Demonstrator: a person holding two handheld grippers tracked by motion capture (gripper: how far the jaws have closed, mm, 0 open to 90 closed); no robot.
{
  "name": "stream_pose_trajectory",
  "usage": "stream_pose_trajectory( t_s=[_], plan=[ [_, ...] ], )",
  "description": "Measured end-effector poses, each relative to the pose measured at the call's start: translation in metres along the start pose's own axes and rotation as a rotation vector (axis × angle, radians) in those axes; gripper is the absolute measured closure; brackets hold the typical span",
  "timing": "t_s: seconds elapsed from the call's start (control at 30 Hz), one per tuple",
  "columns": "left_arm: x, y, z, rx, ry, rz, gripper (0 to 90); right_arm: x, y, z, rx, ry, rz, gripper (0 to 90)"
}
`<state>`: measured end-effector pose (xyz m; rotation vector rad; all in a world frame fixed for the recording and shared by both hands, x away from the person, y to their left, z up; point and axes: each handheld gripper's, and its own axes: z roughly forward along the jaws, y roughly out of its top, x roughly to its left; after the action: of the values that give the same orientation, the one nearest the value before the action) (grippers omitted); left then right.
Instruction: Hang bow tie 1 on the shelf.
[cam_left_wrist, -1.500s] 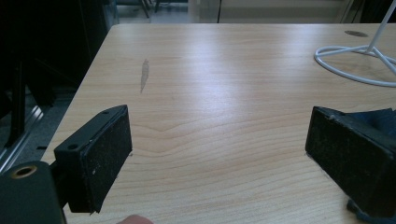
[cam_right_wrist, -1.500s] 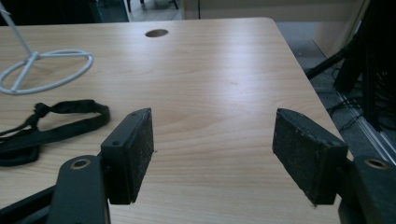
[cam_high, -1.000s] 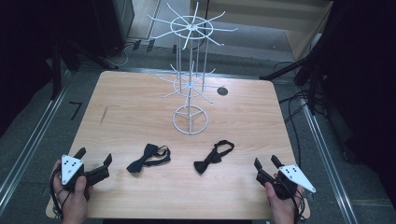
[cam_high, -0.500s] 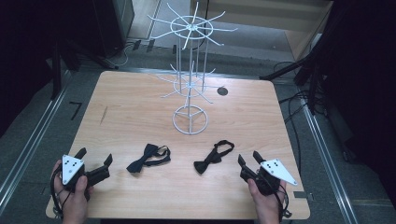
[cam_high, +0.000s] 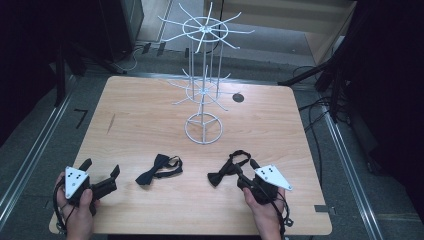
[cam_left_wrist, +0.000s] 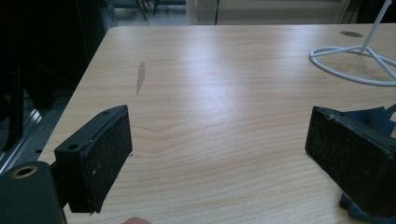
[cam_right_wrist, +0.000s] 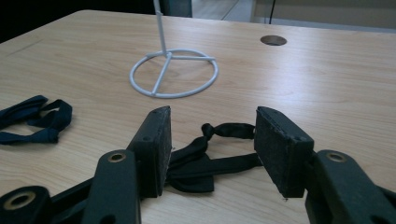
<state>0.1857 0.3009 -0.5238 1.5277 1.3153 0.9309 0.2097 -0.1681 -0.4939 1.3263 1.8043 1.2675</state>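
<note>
Your right gripper (cam_right_wrist: 210, 149) straddles right bow tie (cam_right_wrist: 205, 163) in front of wire rack (cam_high: 202, 75); jaws just closing, pads not yet pressing. Left gripper (cam_left_wrist: 219, 158) released, idle at counter (cam_high: 150, 115) corner. Second bow tie (cam_high: 159, 170) untouched. Rack hooks bare: hanging all ahead. Tie clasp hard to make out.

Lighting's pretty uneven here: the wooden table (cam_high: 150, 125) is lit softly from above while everything around it drops into near-black. In the left gripper view there's a broad pale sheen across the tabletop. Shadows are faint and soft. The high view is a bit grainy and low-res, and both gripper views go soft on the close-up black pads (cam_left_wrist: 105, 163).
</note>
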Motion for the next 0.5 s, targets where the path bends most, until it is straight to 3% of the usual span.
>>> stream_pose_trajectory(
  t_s=[0.5],
  plan=[
    [0.000,0.000,0.000,-0.001,0.000,-0.002,8.1,0.029,0.006,0.015,0.011,0.068,-0.031,51.5]
  ],
)
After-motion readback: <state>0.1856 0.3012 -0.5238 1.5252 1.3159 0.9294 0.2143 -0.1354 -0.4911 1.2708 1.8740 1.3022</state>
